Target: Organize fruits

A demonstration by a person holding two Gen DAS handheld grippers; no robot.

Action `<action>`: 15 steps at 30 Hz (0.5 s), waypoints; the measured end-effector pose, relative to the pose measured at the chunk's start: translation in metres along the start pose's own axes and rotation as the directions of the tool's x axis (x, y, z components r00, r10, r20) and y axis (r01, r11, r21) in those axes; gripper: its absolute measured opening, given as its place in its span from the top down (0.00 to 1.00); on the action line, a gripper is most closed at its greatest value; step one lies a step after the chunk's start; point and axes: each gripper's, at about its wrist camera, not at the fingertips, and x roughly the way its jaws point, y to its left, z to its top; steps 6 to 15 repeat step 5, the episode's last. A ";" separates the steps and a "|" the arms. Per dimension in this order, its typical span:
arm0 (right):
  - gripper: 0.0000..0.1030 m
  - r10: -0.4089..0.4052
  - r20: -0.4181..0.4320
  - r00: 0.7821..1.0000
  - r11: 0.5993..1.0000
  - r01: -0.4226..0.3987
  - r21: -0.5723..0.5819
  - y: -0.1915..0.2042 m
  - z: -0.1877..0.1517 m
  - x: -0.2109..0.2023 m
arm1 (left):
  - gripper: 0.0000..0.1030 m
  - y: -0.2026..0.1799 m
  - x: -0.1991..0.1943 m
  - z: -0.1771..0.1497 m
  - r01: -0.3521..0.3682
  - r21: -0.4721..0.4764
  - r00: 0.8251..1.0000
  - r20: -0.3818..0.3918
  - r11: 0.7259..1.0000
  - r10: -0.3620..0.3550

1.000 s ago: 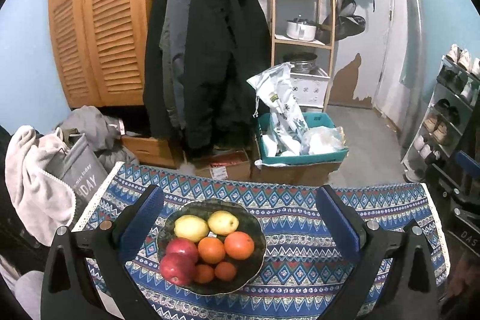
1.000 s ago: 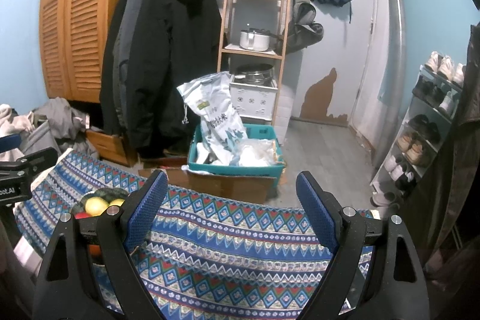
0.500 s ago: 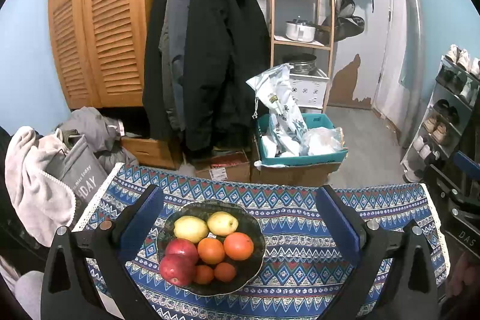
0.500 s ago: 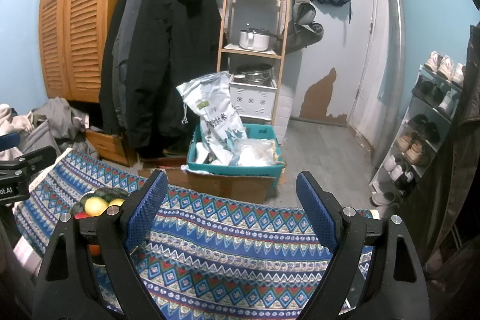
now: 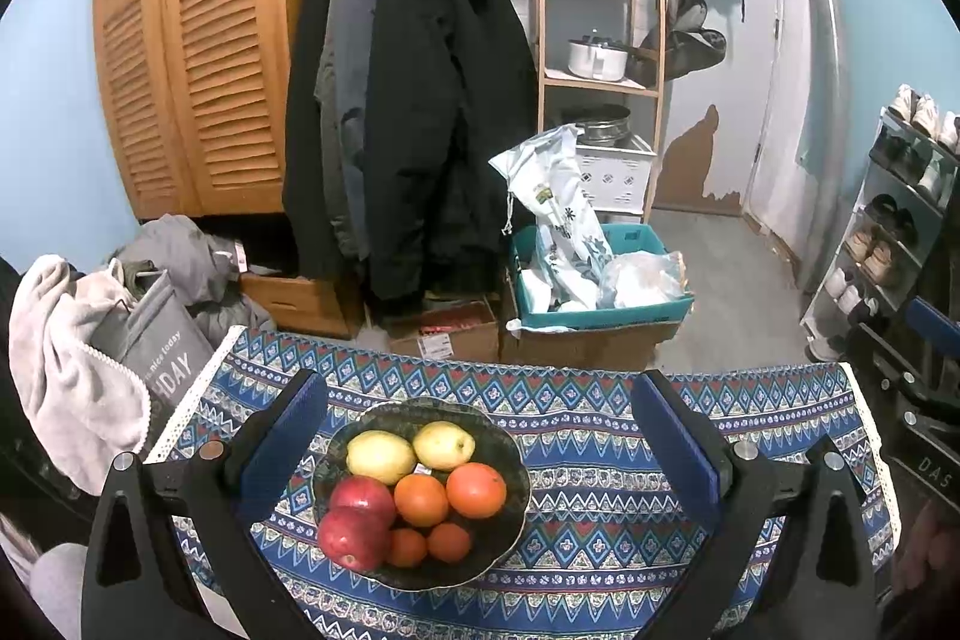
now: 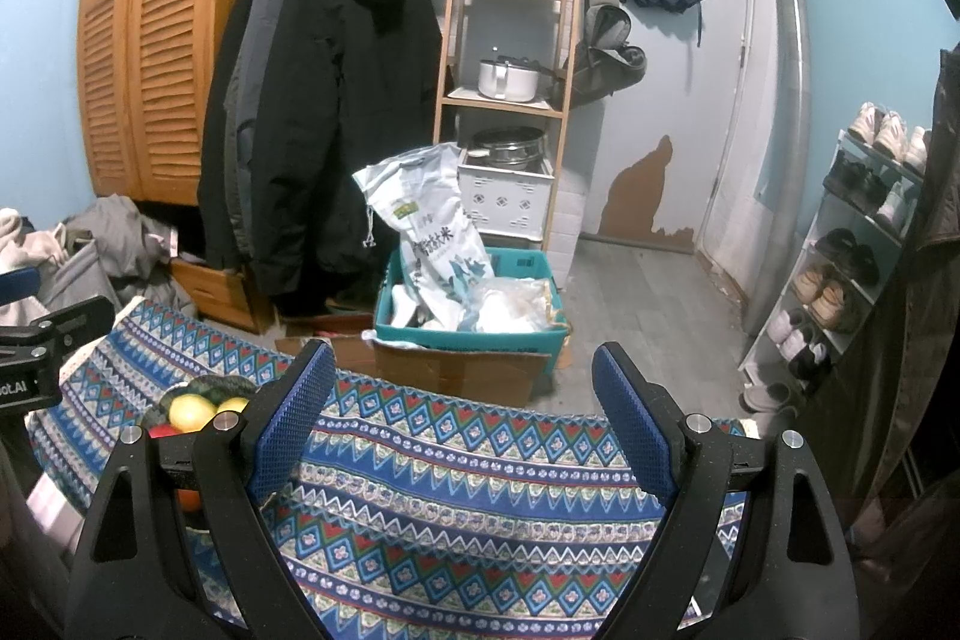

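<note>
A dark scalloped bowl (image 5: 516, 466) sits on the blue patterned tablecloth (image 5: 600, 538). It holds two yellow pears (image 5: 441, 445), two red apples (image 5: 354, 538), and several oranges (image 5: 476, 490). My left gripper (image 5: 477, 403) hovers open above the bowl, its blue pads wide on either side, touching nothing. In the right wrist view the bowl (image 6: 204, 388) with a pear (image 6: 191, 413) peeks out at far left behind my left finger. My right gripper (image 6: 463, 361) stands open over bare cloth (image 6: 480, 496), empty.
Beyond the table's far edge stand a teal crate (image 5: 600, 319) with bags on cardboard boxes, hanging dark coats (image 5: 420, 130), a wooden shelf (image 5: 600, 40) and a louvred wardrobe. A shoe rack (image 6: 852, 250) lines the right wall. Clothes and a grey bag (image 5: 150, 346) lie at left.
</note>
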 end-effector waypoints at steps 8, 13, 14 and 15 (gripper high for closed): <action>0.16 0.001 -0.002 1.000 1.000 -0.001 0.000 0.000 0.000 0.000 | 0.01 0.000 0.001 0.000 0.000 0.000 1.000 -0.002 1.000 0.000; 0.16 0.001 -0.002 1.000 1.000 -0.001 0.000 0.000 0.000 0.000 | 0.01 0.000 0.001 0.000 0.000 0.000 1.000 -0.002 1.000 0.000; 0.16 0.001 -0.002 1.000 1.000 -0.001 0.000 0.000 0.000 0.000 | 0.01 0.000 0.001 0.000 0.000 0.000 1.000 -0.002 1.000 0.000; 0.16 0.001 -0.002 1.000 1.000 -0.001 0.000 0.000 0.000 0.000 | 0.01 0.000 0.001 0.000 0.000 0.000 1.000 -0.002 1.000 0.000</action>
